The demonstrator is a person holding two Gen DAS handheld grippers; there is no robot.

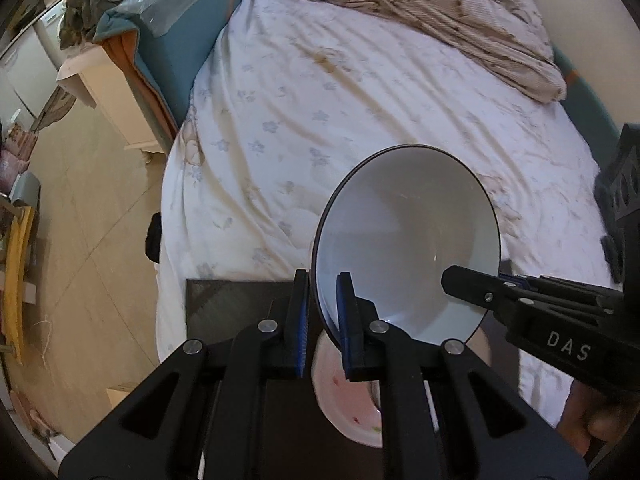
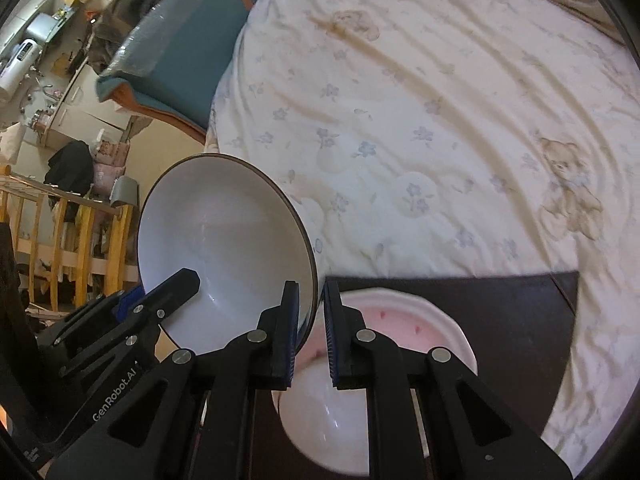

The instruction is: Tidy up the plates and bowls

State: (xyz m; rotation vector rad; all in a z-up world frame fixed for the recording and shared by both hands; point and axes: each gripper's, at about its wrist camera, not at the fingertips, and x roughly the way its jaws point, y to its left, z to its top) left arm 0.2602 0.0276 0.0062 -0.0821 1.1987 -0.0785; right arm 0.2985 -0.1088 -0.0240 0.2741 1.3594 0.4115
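Observation:
A white bowl with a dark rim is held tilted in the air above a dark board on the bed. My left gripper is shut on its near-left rim. My right gripper is shut on the opposite rim of the same bowl; it also shows at the right of the left wrist view. Below the bowl a pink-patterned plate lies on the board, with a smaller white bowl on it. The plate also shows under my left gripper.
The board lies on a bed with a pale floral sheet. A crumpled blanket lies at the far end. A teal headboard cushion and a nightstand stand left. A wooden railing is at far left.

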